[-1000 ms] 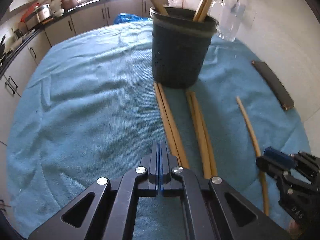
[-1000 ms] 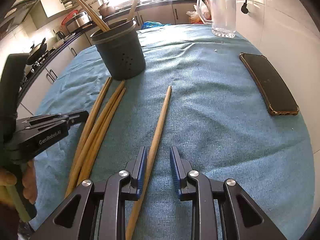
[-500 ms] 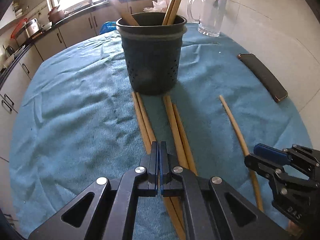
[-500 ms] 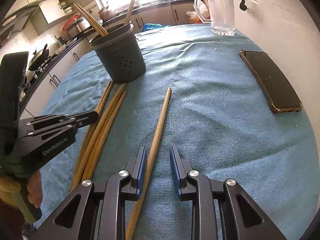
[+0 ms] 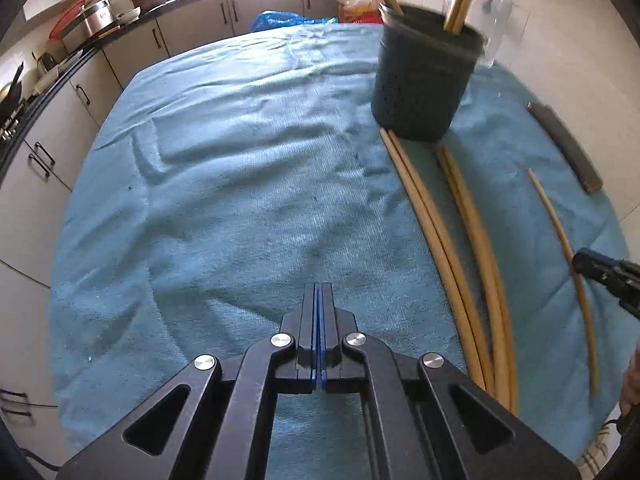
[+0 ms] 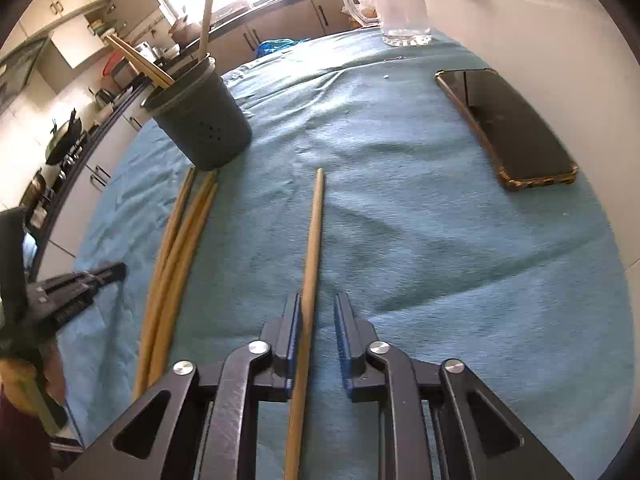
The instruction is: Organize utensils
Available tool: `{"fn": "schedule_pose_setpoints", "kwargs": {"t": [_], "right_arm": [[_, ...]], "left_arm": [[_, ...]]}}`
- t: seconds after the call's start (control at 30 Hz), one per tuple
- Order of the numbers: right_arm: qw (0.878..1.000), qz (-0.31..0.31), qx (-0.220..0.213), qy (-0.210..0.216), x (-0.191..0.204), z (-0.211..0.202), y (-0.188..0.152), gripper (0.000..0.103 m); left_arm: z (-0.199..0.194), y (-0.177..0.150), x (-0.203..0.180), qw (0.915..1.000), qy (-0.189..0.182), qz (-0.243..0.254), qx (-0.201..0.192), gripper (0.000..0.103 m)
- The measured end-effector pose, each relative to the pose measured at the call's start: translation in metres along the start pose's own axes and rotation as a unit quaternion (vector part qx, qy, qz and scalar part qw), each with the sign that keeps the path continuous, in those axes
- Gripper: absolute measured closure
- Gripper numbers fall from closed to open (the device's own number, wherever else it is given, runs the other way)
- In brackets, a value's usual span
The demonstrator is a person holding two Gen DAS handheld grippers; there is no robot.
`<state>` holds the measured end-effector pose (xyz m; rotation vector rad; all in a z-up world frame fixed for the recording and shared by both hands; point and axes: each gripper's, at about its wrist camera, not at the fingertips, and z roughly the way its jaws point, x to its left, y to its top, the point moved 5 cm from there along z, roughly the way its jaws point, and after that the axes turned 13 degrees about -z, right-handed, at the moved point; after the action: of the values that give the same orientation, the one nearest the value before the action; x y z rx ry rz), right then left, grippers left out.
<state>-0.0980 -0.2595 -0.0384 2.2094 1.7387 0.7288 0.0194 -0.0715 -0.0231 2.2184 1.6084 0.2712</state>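
Note:
A dark perforated utensil holder [image 5: 424, 76] stands on the blue towel [image 5: 240, 184] with several wooden sticks upright in it; it also shows in the right wrist view [image 6: 202, 124]. Several long wooden sticks [image 5: 460, 264] lie flat in front of it, also in the right wrist view [image 6: 176, 260]. A single stick [image 6: 310, 264] lies apart to their right. My right gripper [image 6: 317, 312] is open with its jaws on either side of this single stick. My left gripper [image 5: 319, 300] is shut and empty, over bare towel left of the sticks.
A phone [image 6: 508, 128] in a brown case lies on the towel at the right by the white wall. A glass mug [image 6: 400, 0] stands at the far end. Kitchen cabinets and a counter run along the left and back.
My left gripper has swung left, so the holder and sticks now sit to its right. My right gripper has moved slightly forward along the single stick, jaws still open.

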Motion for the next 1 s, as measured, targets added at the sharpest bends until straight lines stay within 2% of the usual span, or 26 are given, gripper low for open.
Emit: {"fn": "schedule_pose_setpoints", "kwargs": {"t": [0.13,0.2,0.23,0.27,0.37,0.43,0.53,0.67,0.8,1.0], "right_arm": [[1.000,-0.012,-0.001,-0.006,0.001,-0.001,-0.001,0.078],[1.000,-0.014,-0.003,-0.011,0.002,0.000,-0.001,0.077],[1.000,-0.015,-0.004,-0.011,0.002,0.000,0.000,0.077],[1.000,-0.015,-0.005,-0.011,0.001,0.000,0.000,0.077],[1.000,-0.014,-0.006,-0.008,0.000,0.000,0.000,0.077],[1.000,-0.011,-0.007,-0.005,-0.001,0.000,0.000,0.077],[1.000,-0.006,-0.009,0.002,-0.001,-0.001,-0.001,0.077],[1.000,-0.008,-0.011,0.006,-0.002,-0.002,-0.001,0.077],[1.000,-0.018,-0.009,0.002,-0.001,-0.002,-0.001,0.077],[1.000,-0.026,-0.009,0.000,0.000,0.000,0.000,0.077]], "left_arm": [[0.000,0.005,-0.020,0.9988,-0.050,0.001,-0.003,0.099],[0.003,0.008,-0.036,0.9980,-0.062,0.014,0.001,0.085],[0.006,0.010,-0.045,0.9978,-0.061,0.023,-0.001,0.074],[0.005,0.009,-0.059,0.9978,-0.058,0.030,-0.004,0.068],[0.018,0.014,-0.081,0.9979,-0.038,0.052,-0.006,0.059],[0.027,0.015,-0.086,0.9981,-0.019,0.059,0.000,0.059],[0.023,0.016,-0.067,0.9992,-0.030,0.025,0.012,0.083],[0.018,0.018,-0.013,0.9978,-0.036,-0.051,0.025,0.084],[0.014,0.023,0.019,0.9978,-0.003,-0.063,0.018,0.084],[0.010,0.038,0.035,0.9963,-0.026,-0.082,0.009,0.083]]}}
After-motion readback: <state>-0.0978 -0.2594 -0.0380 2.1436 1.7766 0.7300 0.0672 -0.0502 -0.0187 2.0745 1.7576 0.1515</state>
